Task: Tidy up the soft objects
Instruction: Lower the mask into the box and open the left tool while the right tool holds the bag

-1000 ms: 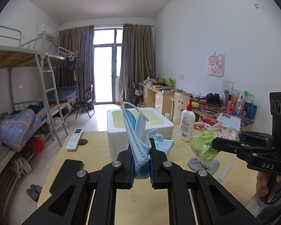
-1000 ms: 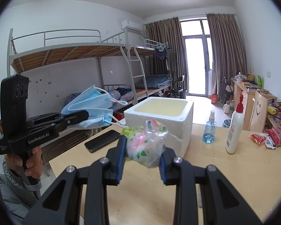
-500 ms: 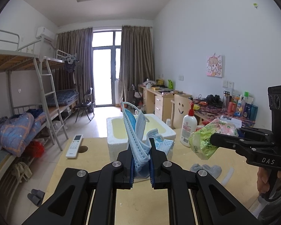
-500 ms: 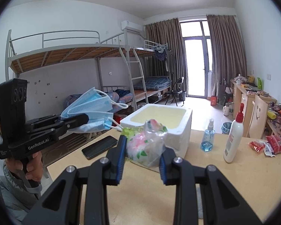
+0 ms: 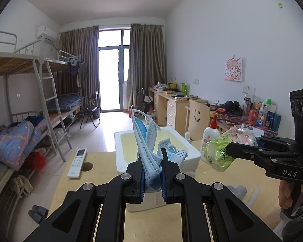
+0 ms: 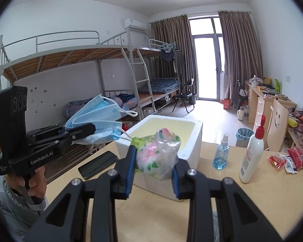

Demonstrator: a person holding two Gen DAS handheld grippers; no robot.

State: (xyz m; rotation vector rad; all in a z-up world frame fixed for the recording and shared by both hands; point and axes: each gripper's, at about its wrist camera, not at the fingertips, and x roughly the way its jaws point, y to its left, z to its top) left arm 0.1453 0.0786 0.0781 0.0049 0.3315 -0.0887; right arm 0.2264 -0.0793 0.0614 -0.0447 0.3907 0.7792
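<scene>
My left gripper (image 5: 152,174) is shut on a bunch of blue face masks (image 5: 146,151), which stand up between its pads in the air before the white foam box (image 5: 119,161). The right wrist view shows the same masks (image 6: 99,121) sticking out of that gripper (image 6: 91,130) at the left. My right gripper (image 6: 153,173) is shut on a crumpled clear plastic bag with pink and green print (image 6: 158,156), held just in front of the foam box (image 6: 192,151). In the left wrist view that bag (image 5: 224,147) hangs from the right gripper (image 5: 230,153) beside the box.
On the wooden table (image 6: 252,201) stand a lotion pump bottle (image 6: 251,157), a small blue spray bottle (image 6: 221,155) and red snack packets (image 6: 286,160). A phone (image 6: 98,164) and a remote (image 5: 77,162) lie at the left. Grey socks (image 5: 237,190) lie near the right gripper. Bunk beds line the left wall.
Both grippers have risen a little and moved toward the foam box with their loads. The box now sits lower and closer in both views. Neither grip has changed.
</scene>
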